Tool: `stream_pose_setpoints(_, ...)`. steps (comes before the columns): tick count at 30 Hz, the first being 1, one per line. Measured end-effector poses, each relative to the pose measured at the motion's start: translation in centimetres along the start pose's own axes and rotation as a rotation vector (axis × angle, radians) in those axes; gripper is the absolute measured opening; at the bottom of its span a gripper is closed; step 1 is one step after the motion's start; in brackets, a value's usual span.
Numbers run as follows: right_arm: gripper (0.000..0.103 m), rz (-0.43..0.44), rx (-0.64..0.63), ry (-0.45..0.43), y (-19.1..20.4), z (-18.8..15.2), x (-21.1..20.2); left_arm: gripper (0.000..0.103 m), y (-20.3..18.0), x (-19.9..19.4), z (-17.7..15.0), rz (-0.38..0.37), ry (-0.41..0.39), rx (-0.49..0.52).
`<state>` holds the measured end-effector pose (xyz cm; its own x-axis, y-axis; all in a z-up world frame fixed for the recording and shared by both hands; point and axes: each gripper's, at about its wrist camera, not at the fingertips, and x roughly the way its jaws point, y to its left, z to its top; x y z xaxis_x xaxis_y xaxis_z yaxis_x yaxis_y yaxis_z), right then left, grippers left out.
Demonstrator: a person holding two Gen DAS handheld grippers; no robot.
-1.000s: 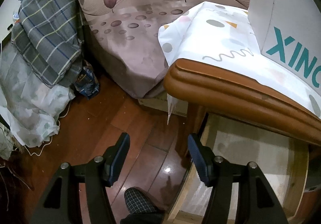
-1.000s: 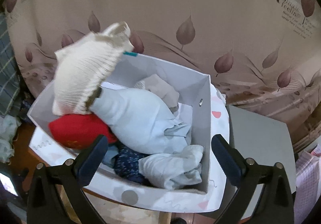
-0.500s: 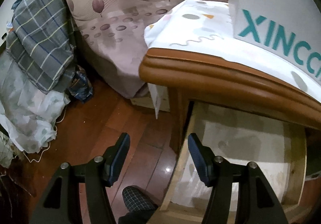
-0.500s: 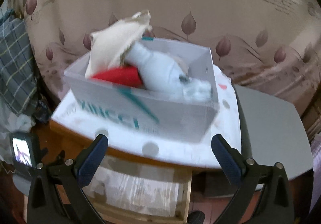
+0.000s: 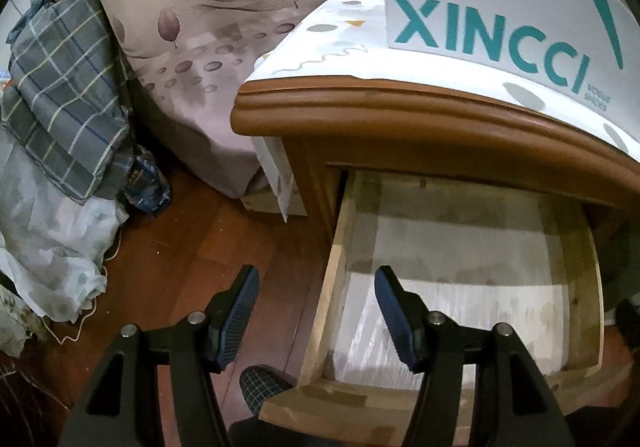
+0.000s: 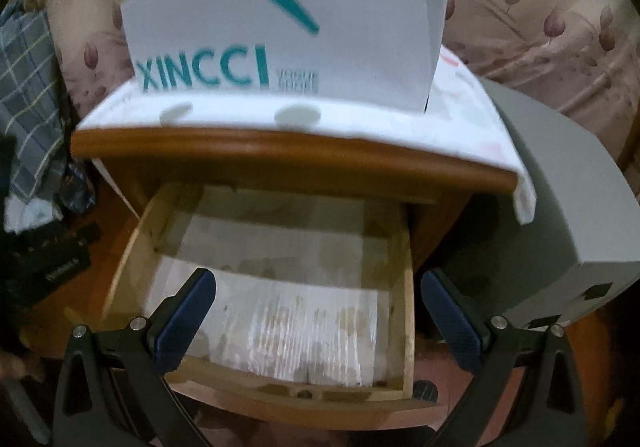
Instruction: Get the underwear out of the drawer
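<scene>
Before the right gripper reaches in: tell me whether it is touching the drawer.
Apart. In the right wrist view the right gripper hangs open above the drawer, its fingers ending short of the paper lining, nothing between them.

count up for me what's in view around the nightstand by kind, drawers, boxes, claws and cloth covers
Drawers: 1, the open drawer
Boxes: 1, the white XINCCI box on top
Claws: 2, left claw and right claw, both open and holding nothing
Cloth covers: 1, the patterned cover under the box
Total: 5
</scene>
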<state>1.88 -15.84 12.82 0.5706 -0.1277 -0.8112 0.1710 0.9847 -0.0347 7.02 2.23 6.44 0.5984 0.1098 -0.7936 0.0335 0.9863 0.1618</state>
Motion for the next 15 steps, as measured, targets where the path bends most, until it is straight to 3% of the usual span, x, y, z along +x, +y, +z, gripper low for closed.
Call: stream_pose_setpoints(15, 0.102, 0.028, 0.037, 0.04, -0.1, -1.9, 2.0, 0.062, -3.8, 0.7, -1.3, -0.055, 0.02, 0.093)
